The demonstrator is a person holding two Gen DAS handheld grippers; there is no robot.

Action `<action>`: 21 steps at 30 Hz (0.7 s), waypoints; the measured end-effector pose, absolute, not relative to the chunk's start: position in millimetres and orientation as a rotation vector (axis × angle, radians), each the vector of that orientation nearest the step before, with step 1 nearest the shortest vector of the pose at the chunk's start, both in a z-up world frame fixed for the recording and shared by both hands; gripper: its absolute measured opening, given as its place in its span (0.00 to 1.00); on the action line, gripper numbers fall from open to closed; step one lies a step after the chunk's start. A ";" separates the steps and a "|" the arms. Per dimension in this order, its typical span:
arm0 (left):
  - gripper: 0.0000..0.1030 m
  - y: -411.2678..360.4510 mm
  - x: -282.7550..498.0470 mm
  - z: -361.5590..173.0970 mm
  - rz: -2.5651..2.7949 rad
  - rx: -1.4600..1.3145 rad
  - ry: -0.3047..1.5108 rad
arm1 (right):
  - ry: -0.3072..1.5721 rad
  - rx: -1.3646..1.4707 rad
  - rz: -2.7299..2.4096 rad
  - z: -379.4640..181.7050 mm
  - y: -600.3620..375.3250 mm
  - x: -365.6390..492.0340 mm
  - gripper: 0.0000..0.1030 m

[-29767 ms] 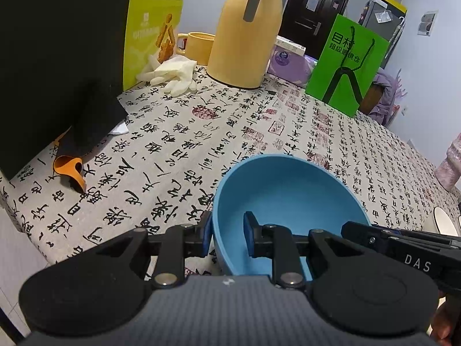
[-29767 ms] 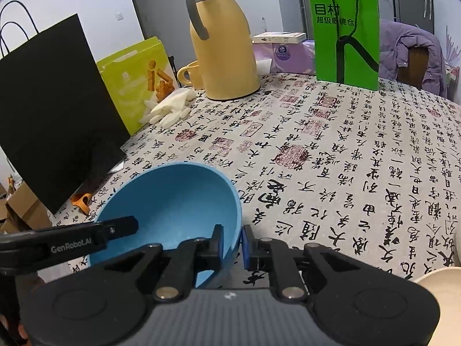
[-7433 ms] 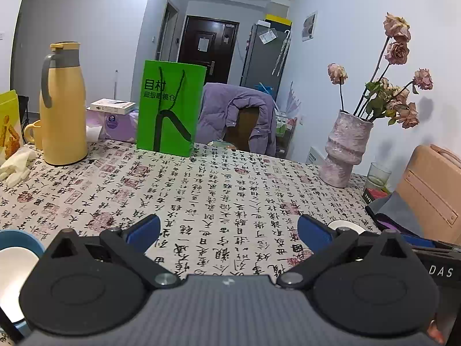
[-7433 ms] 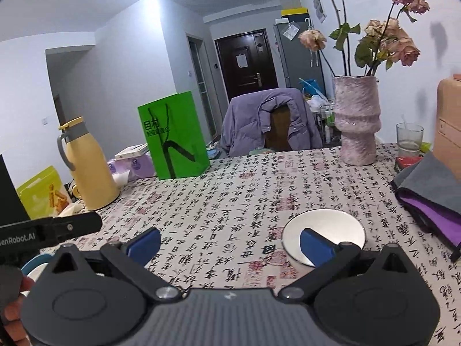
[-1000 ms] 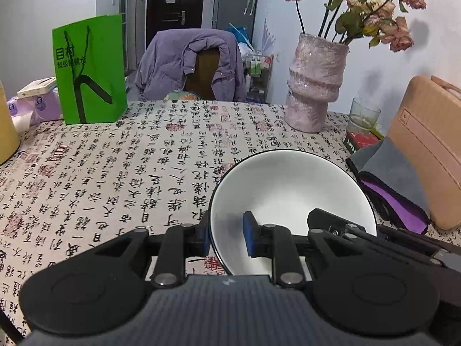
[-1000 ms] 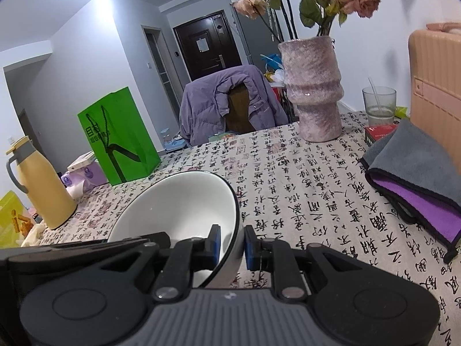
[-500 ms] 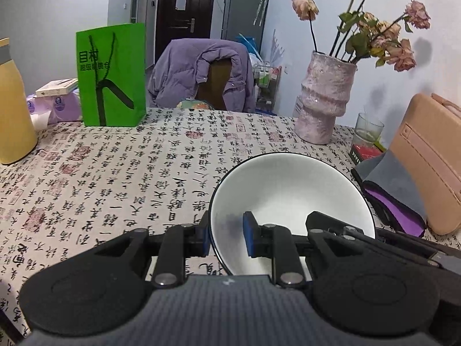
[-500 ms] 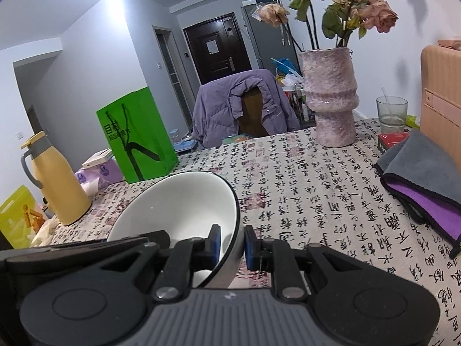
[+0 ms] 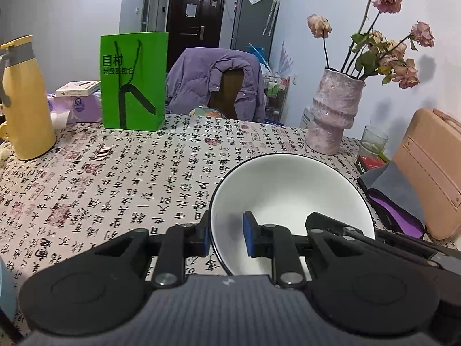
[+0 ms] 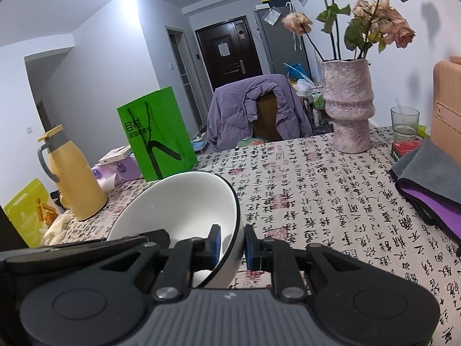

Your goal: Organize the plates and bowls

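left claw (image 9: 225,238) pinching white bowl (image 9: 291,190) rim | right claw (image 10: 232,243) pinching opposite rim (shares load) | bowl lifted off tabletop (image 9: 115,173)

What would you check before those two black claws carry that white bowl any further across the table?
1. Left gripper clamped on the rim of the white bowl with the thin dark edge: ok, one blue pad inside, one outside.
2. Right gripper clamped on the opposite rim: ok.
3. Bowl empty, nothing to spill: ok.
4. Bowl clear of the calligraphy-print tablecloth: cannot tell; its underside is hidden.
5. Bowl apart from the tall pink textured vase and the folded grey and purple cloth: ok.
6. Blue bowl at the left edge ready for stacking: cannot tell, only a sliver shows.
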State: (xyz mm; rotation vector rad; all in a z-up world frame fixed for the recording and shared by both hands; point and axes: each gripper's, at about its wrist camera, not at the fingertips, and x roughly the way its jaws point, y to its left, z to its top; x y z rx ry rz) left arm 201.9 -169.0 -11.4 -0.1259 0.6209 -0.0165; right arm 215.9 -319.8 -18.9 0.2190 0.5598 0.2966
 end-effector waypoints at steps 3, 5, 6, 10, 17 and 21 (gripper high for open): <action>0.21 -162.1 196.4 -9.0 -0.012 -0.132 0.614 | 0.554 0.213 0.303 -15.9 -313.0 210.6 0.16; 0.21 -158.3 192.2 -7.8 -0.005 -0.134 0.610 | 0.552 0.213 0.309 -14.6 -308.4 207.8 0.16; 0.21 -155.9 189.9 -7.4 -0.003 -0.136 0.607 | 0.552 0.213 0.312 -14.1 -306.4 206.4 0.16; 0.21 -148.6 181.3 -5.6 -0.001 -0.139 0.598 | 0.553 0.216 0.318 -13.2 -298.7 198.7 0.16; 0.21 -139.2 166.8 -2.6 0.001 -0.149 0.588 | 0.549 0.211 0.320 -9.7 -290.4 185.5 0.16; 0.21 -132.2 159.5 0.1 -0.005 -0.163 0.574 | 0.543 0.202 0.320 -6.1 -284.4 179.7 0.16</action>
